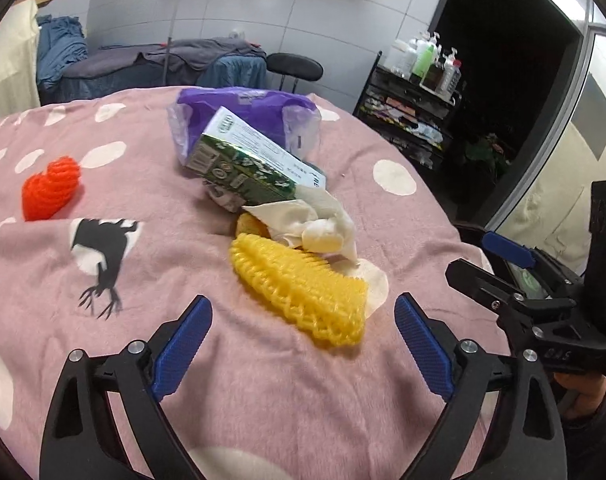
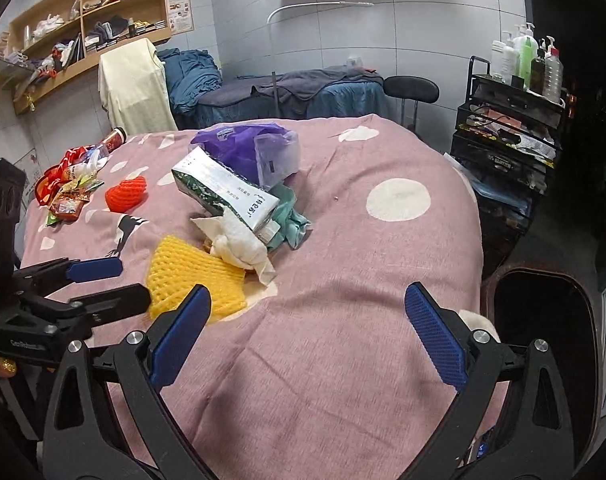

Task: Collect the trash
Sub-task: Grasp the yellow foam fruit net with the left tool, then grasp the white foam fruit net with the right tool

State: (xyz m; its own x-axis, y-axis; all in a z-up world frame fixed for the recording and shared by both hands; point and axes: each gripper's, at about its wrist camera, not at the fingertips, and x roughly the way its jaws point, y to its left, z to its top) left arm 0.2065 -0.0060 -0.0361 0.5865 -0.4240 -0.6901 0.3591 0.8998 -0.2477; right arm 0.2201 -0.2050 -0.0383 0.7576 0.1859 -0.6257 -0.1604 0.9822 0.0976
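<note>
Trash lies on a pink spotted cloth (image 1: pixel 263 400). A yellow foam net (image 1: pixel 303 296) lies just ahead of my open, empty left gripper (image 1: pixel 303 344); it also shows in the right wrist view (image 2: pixel 191 276). Behind it are crumpled white tissue (image 1: pixel 315 220), a green and white carton (image 1: pixel 251 160) and a purple plastic bag (image 1: pixel 243 108). A red foam net (image 1: pixel 51 188) lies to the left. My right gripper (image 2: pixel 307 336) is open and empty over bare cloth, right of the yellow net. The left gripper shows at the left edge of the right wrist view (image 2: pixel 103 284).
Snack wrappers and a bottle (image 2: pixel 75 184) lie at the cloth's far left. A dark bin (image 2: pixel 543 344) stands off the right edge. A black rack with bottles (image 2: pixel 511 120), a stool (image 2: pixel 411 88) and a massage bed (image 2: pixel 283 92) stand behind.
</note>
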